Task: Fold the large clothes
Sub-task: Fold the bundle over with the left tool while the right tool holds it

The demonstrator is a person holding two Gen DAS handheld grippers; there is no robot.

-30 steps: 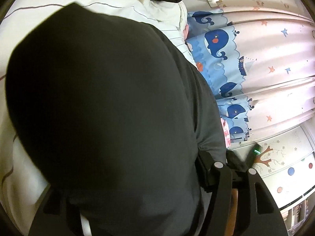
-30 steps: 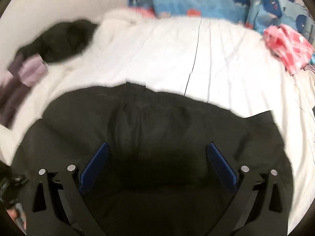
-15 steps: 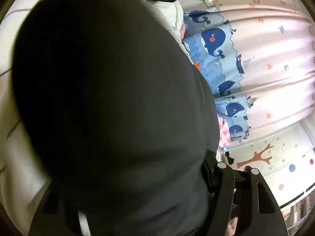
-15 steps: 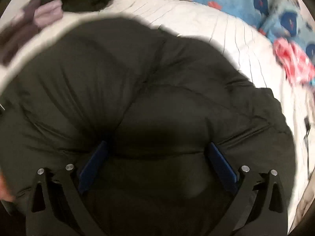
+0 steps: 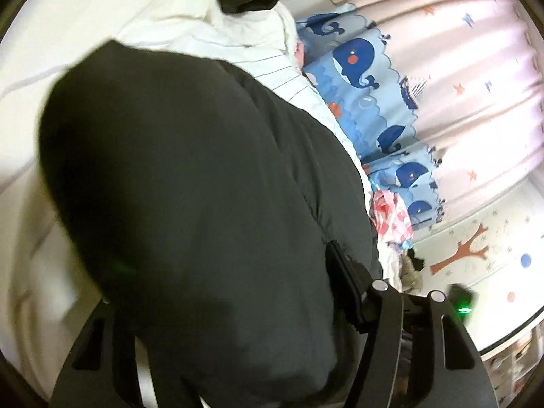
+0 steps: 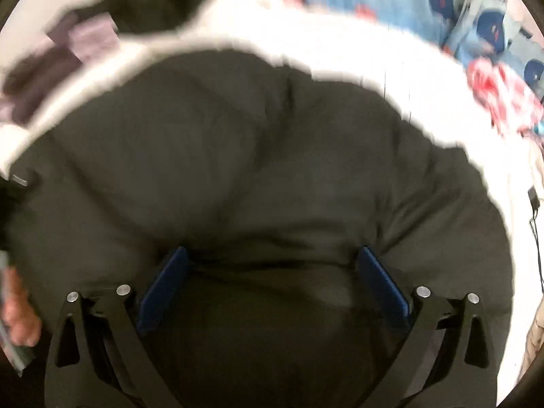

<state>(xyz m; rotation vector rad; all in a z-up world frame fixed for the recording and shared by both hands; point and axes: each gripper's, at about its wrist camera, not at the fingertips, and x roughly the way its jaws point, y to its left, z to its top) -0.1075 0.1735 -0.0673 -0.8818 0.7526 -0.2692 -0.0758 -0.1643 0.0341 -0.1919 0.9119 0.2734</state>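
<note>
The white bed sheet [image 6: 357, 51] is my landmark, and nearly everything sits on it or along its edge. Spread over the near part of it is the big dark puffy jacket [image 6: 258, 156], which bulges up and fills most of both my views. Along the sheet's far side hangs the whale-print blue fabric [image 5: 367, 78] with the pale pink star curtain [image 5: 476, 85] behind it. At the sheet's far left corner lies a dark garment [image 6: 153, 6] beside a purple-grey one [image 6: 78, 44], and at its right edge a red-and-white patterned cloth [image 6: 499, 98]. My right gripper [image 6: 272, 285] has its blue pads [image 6: 380, 282] spread wide — jacket fabric lies between them, pressing against both, with no pinch closed on it. My left gripper [image 5: 238, 306] is buried in the jacket — one finger [image 5: 343, 282] shows at its right side, the other is hidden, so I cannot tell how far it is open.
</note>
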